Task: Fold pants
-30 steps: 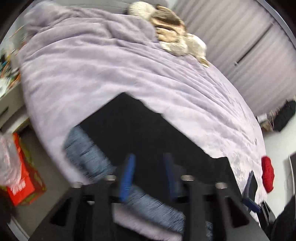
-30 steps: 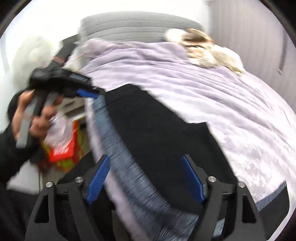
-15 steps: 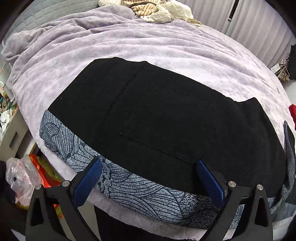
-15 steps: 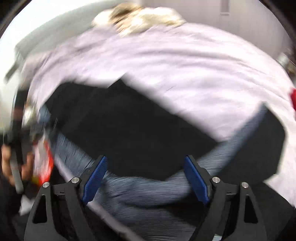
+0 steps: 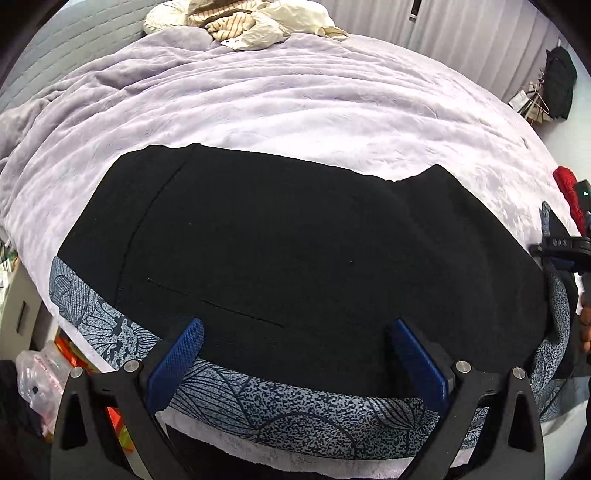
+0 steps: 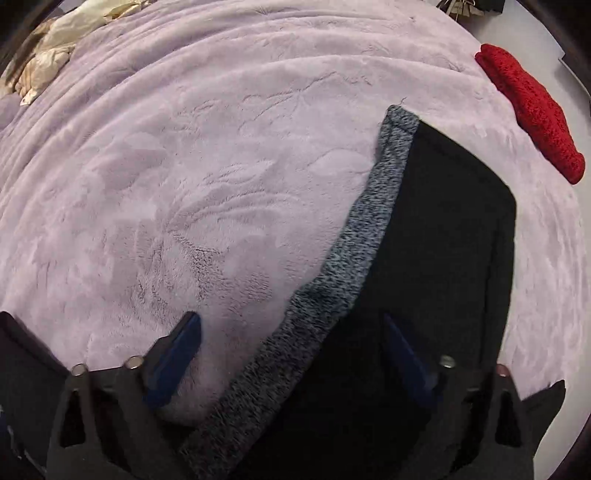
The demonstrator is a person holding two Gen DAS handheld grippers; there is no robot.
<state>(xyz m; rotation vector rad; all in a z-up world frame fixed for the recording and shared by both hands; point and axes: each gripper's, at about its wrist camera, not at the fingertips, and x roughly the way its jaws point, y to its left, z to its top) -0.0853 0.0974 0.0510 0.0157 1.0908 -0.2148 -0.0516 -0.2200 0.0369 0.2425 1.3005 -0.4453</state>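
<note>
Black pants (image 5: 295,251) with a blue-grey patterned side stripe (image 5: 280,402) lie spread flat on the lilac bed cover (image 5: 295,110). My left gripper (image 5: 295,363) is open, jaws wide, hovering over the stripe at the near edge of the bed. My right gripper (image 6: 291,354) is open above one end of the pants (image 6: 443,240), where the speckled stripe (image 6: 354,251) runs diagonally between its fingers. The right gripper also shows at the right edge of the left wrist view (image 5: 565,251).
A pile of cream and striped clothes (image 5: 243,18) lies at the head of the bed. A red knitted item (image 6: 532,107) lies at the bed's right edge. A plastic bag and red packaging (image 5: 40,376) sit on the floor at left. Curtains and hangers (image 5: 532,99) are at right.
The left gripper opened wide and pulled back, looking over the flat pants. The right gripper swung right along the bed to the far end of the pants.
</note>
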